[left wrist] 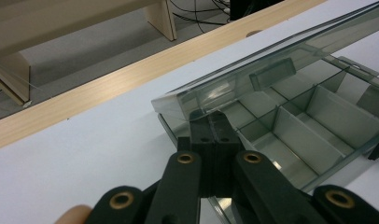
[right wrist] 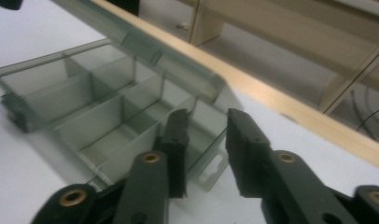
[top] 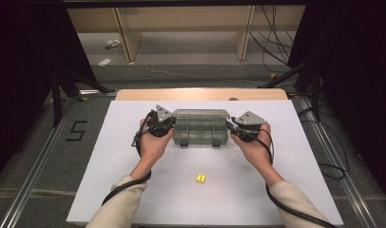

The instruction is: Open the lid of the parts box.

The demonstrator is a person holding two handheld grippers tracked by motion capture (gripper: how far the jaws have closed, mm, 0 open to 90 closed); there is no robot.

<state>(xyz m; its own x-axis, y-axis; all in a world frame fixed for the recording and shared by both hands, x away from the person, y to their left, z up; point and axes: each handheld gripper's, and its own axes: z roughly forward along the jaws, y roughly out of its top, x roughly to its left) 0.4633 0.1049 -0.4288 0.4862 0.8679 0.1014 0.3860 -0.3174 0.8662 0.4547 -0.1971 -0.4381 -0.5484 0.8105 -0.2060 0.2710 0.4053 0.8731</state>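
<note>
In the high view, a smoky transparent compartment box (top: 200, 129) sat on the white surface (top: 115, 156) between the left tongs (top: 168, 124) and the right tongs (top: 231, 127), one at each end. A small yellow item (top: 200, 178) lay nearer the person.

In the left gripper view, the left tongs (left wrist: 214, 128) were pinched shut on the corner of the box's raised lid (left wrist: 271, 65), above the dividers.

In the right gripper view, the right tongs (right wrist: 206, 128) stood parted at the box's end wall (right wrist: 211, 163), pressing on nothing.
</note>
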